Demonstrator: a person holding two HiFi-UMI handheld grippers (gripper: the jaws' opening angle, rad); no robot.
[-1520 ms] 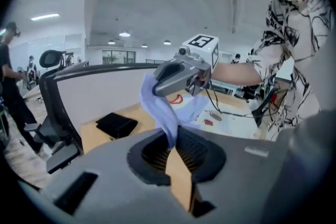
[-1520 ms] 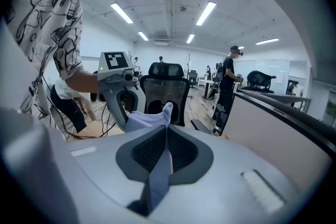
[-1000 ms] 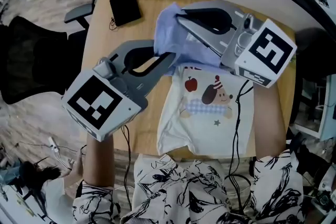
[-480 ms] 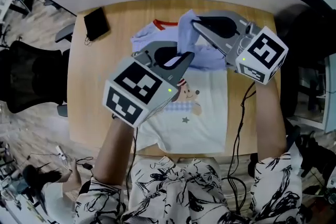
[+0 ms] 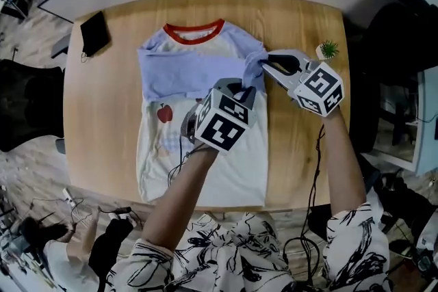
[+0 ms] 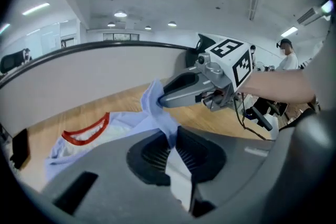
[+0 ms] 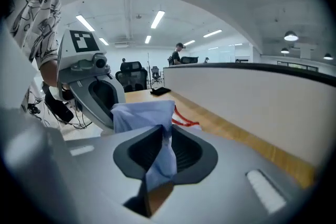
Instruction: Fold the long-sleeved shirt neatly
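A white long-sleeved shirt (image 5: 236, 167) with a red collar (image 5: 194, 33) and a cartoon print lies flat on the wooden table (image 5: 102, 147). One blue sleeve (image 5: 188, 72) is folded across its chest. My left gripper (image 5: 248, 87) is shut on the bunched end of that sleeve (image 6: 157, 107) near the shirt's right shoulder. My right gripper (image 5: 263, 65) pinches the same sleeve end (image 7: 144, 113) from the right, fingertips close to the left one's. Its jaws have just been opening a little, with the blue cloth still between them (image 7: 163, 139).
A black pouch (image 5: 94, 33) lies at the table's far left corner. A small potted plant (image 5: 328, 49) stands at the far right edge, just behind my right gripper. A curved white partition runs behind the table. A black chair (image 5: 27, 106) stands on the left, with cables on the floor.
Both grippers came down and toward the shirt's right shoulder with the blue sleeve. The sleeve, held high before, now lies spread across the chest.
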